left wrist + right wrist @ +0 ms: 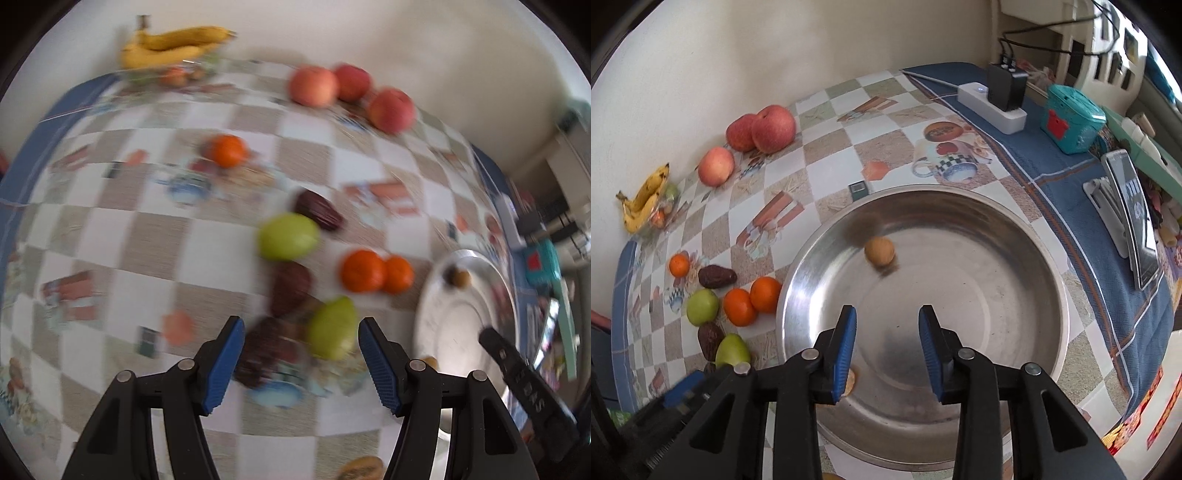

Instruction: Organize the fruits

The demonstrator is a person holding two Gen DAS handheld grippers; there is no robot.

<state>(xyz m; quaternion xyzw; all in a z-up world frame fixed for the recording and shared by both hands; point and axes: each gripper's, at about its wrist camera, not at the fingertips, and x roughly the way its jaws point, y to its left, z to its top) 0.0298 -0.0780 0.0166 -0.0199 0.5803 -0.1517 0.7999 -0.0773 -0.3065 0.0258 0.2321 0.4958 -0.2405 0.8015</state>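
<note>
Both grippers over the counter, jaws spread, nothing pinched.

Right gripper (887, 347) hangs over the steel bowl (1049, 273) near the counter's front edge; one small tan fruit (880, 251) lies inside. Left gripper (301, 363) hovers above a green fruit (332, 328) and dark dates (290, 288), blurred. Oranges (751, 301) sit just beside the bowl's rim; apples (761, 129) and bananas (646, 199) along the wall edge.
</note>
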